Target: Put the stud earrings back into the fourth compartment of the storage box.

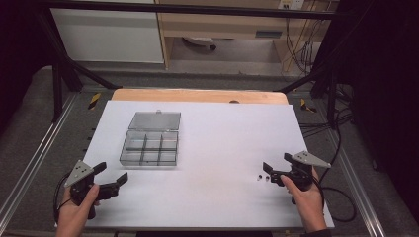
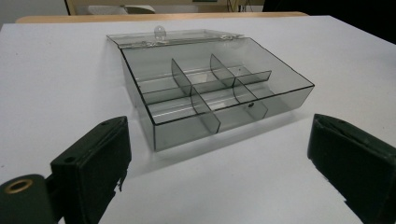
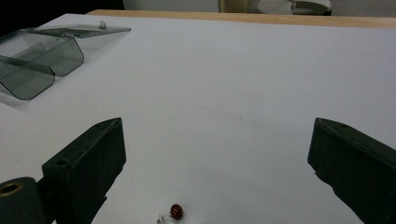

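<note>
At the near left corner of the white counter (image 1: 207, 197), a hand (image 1: 74, 215) holds the left tongs (image 1: 112, 176), jaws spread wide and empty, aimed at the clear compartment box (image 1: 149, 147). The box sits left of centre, its lid (image 1: 154, 120) laid flat open behind it, six compartments showing. Farther right, two small dark-headed pieces (image 1: 263, 177) lie on the counter just in front of the right tongs (image 1: 275, 165), likewise wide open and holding nothing, gripped by the other hand (image 1: 309, 200).

Lab workspace, black metal frame (image 1: 64, 69), loose cables (image 1: 301, 47), carpet floor (image 1: 29, 123)
</note>
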Action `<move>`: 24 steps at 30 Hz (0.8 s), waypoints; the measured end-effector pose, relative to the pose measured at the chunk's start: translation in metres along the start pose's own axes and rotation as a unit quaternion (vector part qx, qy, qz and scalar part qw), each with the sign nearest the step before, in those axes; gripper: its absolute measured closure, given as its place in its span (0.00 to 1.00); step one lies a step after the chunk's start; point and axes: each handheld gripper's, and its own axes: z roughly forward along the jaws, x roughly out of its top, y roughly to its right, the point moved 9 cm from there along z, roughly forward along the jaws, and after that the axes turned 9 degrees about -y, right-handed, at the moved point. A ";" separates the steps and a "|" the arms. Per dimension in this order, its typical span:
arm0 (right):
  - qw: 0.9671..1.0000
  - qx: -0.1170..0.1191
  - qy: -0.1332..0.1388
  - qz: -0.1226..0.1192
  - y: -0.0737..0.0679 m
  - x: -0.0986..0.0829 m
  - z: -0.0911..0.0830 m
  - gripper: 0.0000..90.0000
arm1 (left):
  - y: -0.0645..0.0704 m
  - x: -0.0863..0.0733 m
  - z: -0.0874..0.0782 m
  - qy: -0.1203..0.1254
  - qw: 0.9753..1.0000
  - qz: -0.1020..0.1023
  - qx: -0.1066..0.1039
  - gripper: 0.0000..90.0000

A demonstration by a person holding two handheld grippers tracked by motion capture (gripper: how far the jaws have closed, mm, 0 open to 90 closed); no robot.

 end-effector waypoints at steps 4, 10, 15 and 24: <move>1.000 0.001 -0.012 -0.010 -0.009 -0.001 0.004 0.06 | 0.001 0.000 0.000 -0.002 1.000 0.001 0.000 0.07; 1.000 -0.002 -0.025 -0.011 -0.016 -0.002 0.005 0.09 | 0.002 -0.001 0.001 -0.005 1.000 0.001 -0.001 0.07; 0.998 -0.016 -0.055 -0.011 -0.018 -0.011 0.007 0.13 | 0.001 -0.002 0.002 -0.008 1.000 -0.001 -0.001 0.07; 0.993 -0.043 -0.111 0.010 -0.010 -0.029 0.010 0.31 | 0.002 -0.002 0.003 -0.011 1.000 0.002 -0.002 0.07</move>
